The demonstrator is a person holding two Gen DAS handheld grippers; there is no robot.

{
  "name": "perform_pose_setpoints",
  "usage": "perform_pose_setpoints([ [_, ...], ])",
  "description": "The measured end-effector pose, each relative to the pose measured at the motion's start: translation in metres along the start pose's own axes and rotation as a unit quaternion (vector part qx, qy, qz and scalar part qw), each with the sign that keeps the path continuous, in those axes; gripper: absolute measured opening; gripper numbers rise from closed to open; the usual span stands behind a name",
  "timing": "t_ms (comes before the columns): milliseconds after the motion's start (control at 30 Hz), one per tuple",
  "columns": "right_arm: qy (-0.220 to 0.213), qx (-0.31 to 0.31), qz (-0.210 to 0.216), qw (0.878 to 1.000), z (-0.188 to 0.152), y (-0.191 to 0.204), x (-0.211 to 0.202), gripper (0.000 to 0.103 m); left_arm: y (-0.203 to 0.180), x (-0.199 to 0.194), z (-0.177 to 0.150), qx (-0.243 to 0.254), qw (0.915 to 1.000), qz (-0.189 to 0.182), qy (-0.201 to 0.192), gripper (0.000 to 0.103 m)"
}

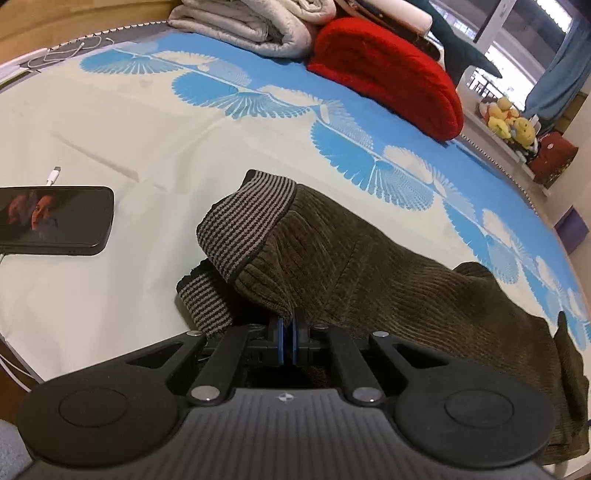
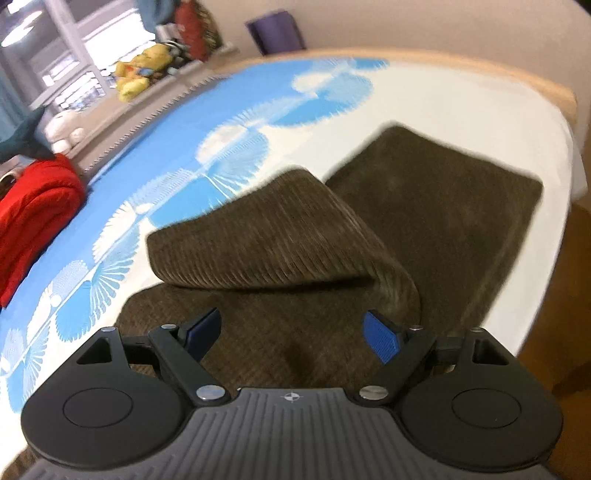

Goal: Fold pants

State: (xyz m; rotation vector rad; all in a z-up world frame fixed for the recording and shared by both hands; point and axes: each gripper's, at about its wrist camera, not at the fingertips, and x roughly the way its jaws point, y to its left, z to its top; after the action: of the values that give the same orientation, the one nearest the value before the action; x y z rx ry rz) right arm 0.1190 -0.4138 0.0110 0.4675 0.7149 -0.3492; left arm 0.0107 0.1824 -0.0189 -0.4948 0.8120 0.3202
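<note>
Brown corduroy pants (image 1: 351,258) with a striped grey waistband (image 1: 243,221) lie on the bed. My left gripper (image 1: 290,325) is shut on the pants fabric just below the waistband, and the cloth bunches up over its blue pads. In the right wrist view the pants (image 2: 461,206) stretch toward the bed's end, with one part folded back into a raised flap (image 2: 266,240). My right gripper (image 2: 291,332) hovers open above the cloth in front of that flap, nothing between its fingers.
A black phone (image 1: 55,219) with a white cable lies at the left on the blue-and-white bed sheet (image 1: 147,140). A red blanket (image 1: 391,70) and grey folded bedding (image 1: 251,26) sit at the far side. Plush toys (image 2: 140,70) line a shelf past the bed. The wooden bed edge (image 2: 517,77) runs behind the pants.
</note>
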Motion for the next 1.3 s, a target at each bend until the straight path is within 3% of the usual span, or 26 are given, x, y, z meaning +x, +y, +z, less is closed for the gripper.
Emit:
perform_pose_setpoints([
  [133, -0.021, -0.034, 0.035, 0.999, 0.016, 0.006, 0.002, 0.086, 0.0, 0.004, 0.001, 0.001, 1.0, 0.003, 0.004, 0.005],
  [267, -0.031, -0.076, 0.04, 0.996, 0.04, 0.016, 0.024, 0.086, -0.002, 0.008, 0.0, 0.009, 0.9999, 0.01, 0.009, 0.005],
  [500, -0.013, 0.095, 0.012, 0.995, 0.091, -0.038, 0.09, 0.089, -0.006, 0.012, -0.001, 0.024, 0.9995, 0.018, 0.012, 0.006],
  [633, 0.042, 0.155, 0.029, 0.987, 0.094, -0.066, 0.128, 0.088, -0.009, 0.015, -0.001, 0.033, 0.9992, 0.021, 0.013, 0.006],
  [667, 0.058, 0.155, 0.036, 0.986, 0.093, -0.067, 0.133, 0.084, -0.009, 0.016, -0.001, 0.034, 0.9991, 0.021, 0.013, 0.006],
  [700, 0.072, 0.141, 0.04, 0.987, 0.092, -0.064, 0.135, 0.059, -0.01, 0.016, -0.001, 0.036, 0.999, 0.022, 0.012, 0.006],
  [733, 0.075, 0.112, 0.04, 0.99, 0.091, -0.055, 0.131, 0.02, -0.011, 0.016, -0.001, 0.038, 0.999, 0.022, 0.012, 0.006],
  [767, 0.065, 0.08, 0.043, 0.994, 0.091, -0.045, 0.124, 0.012, -0.011, 0.016, 0.0, 0.039, 0.9989, 0.022, 0.012, 0.006],
  [833, 0.014, -0.02, 0.062, 0.998, 0.082, -0.012, 0.096, 0.01, -0.011, 0.016, -0.001, 0.038, 0.999, 0.023, 0.012, 0.006],
  [900, -0.029, -0.159, 0.094, 0.982, 0.058, 0.029, 0.063, 0.01, -0.01, 0.016, -0.001, 0.037, 0.999, 0.022, 0.011, 0.006],
  [933, -0.032, -0.234, 0.123, 0.964, 0.038, 0.049, 0.046, 0.01, -0.01, 0.016, -0.002, 0.036, 0.999, 0.022, 0.011, 0.006],
  [1000, 0.005, -0.346, 0.187, 0.919, -0.005, 0.079, 0.023, 0.011, -0.01, 0.016, -0.001, 0.034, 0.9991, 0.022, 0.011, 0.006],
  [1067, 0.052, -0.427, 0.226, 0.874, -0.042, 0.097, 0.011, 0.02, -0.011, 0.016, -0.002, 0.034, 0.9991, 0.023, 0.01, 0.006],
  [1100, 0.058, -0.453, 0.234, 0.858, -0.054, 0.101, 0.007, 0.032, -0.011, 0.016, -0.002, 0.036, 0.999, 0.024, 0.008, 0.006],
  [1133, 0.051, -0.467, 0.238, 0.85, -0.061, 0.101, 0.001, 0.052, -0.012, 0.015, -0.002, 0.038, 0.9989, 0.025, 0.008, 0.006],
  [1200, 0.024, -0.465, 0.239, 0.852, -0.063, 0.098, -0.005, 0.081, -0.012, 0.015, -0.003, 0.042, 0.9988, 0.026, 0.006, 0.006],
  [1300, 0.006, -0.433, 0.227, 0.872, -0.052, 0.092, -0.002, 0.085, -0.01, 0.014, -0.003, 0.04, 0.9989, 0.024, 0.007, 0.006],
])
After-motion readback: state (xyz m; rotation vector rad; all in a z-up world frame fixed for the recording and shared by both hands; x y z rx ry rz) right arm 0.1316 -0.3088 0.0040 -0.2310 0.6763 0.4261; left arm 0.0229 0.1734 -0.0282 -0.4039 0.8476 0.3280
